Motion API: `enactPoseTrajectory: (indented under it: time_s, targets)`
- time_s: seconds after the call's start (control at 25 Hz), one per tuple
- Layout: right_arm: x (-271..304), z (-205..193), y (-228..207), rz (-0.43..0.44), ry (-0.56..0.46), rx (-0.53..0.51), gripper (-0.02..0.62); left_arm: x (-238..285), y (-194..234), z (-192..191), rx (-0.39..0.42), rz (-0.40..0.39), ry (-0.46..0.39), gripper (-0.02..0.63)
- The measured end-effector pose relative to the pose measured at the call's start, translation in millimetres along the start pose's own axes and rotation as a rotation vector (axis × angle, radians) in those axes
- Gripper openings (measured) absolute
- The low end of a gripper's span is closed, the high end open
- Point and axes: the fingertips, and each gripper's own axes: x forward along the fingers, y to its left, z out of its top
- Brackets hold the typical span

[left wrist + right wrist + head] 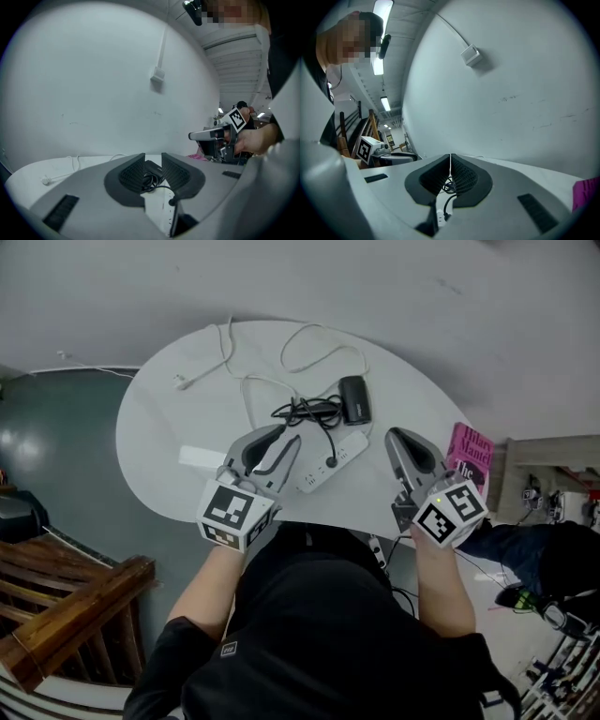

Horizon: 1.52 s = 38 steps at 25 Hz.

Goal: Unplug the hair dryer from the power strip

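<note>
A white power strip (334, 459) lies on the round white table (159, 442) with a black plug (331, 463) in it. The plug's cord runs to a tangled black bundle (305, 412) beside the black hair dryer (354, 399). My left gripper (281, 435) hovers just left of the strip's near end, open with nothing between its pads. Through the gap of the left gripper (153, 161) I see the strip (157, 206) and the cord bundle. My right gripper (394, 435) is shut and empty, to the right of the strip. Below the right gripper (450, 161) the strip (440, 216) shows.
A loose white cable (309, 345) with a white plug (183, 382) loops across the far side of the table. A small flat white piece (200, 457) lies left of my left gripper. A pink book (469, 452) sits at the table's right edge. Wooden stair rails (75, 615) stand lower left.
</note>
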Motion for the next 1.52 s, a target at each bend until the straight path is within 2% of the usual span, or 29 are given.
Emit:
enactPoseTrajectory:
  time_s: [0.04,0.2,0.4,0.52,0.72,1.0,1.12,1.52]
  targets:
    - [0,-3,3,-0.004,0.003,0.005,0.035,1,0,-6,0.000,-0.013,0.013,0.121]
    - [-2,-10,10,0.000,0.012,0.008,0.035,6,-7,-24,0.040,-0.047,0.056,0.124]
    - [-4,-18,10,0.038,0.044,0.005,0.035,16,-29,-52,0.062,-0.061,0.126,0.092]
    - [-2,-25,9,0.068,0.054,0.002,0.035,22,-41,-72,0.055,-0.055,0.164,0.089]
    - [4,-45,0,0.104,0.070,0.031,0.035,38,-59,-107,0.096,-0.066,0.238,0.081]
    - [9,-65,-11,0.147,0.099,0.028,0.035,54,-58,-146,0.072,-0.049,0.316,0.132]
    - [13,-69,-12,0.156,0.111,0.030,0.035,55,-58,-158,0.066,-0.046,0.342,0.133]
    - [30,-77,0,0.212,0.126,0.023,0.038,62,-60,-191,0.124,-0.075,0.415,0.132]
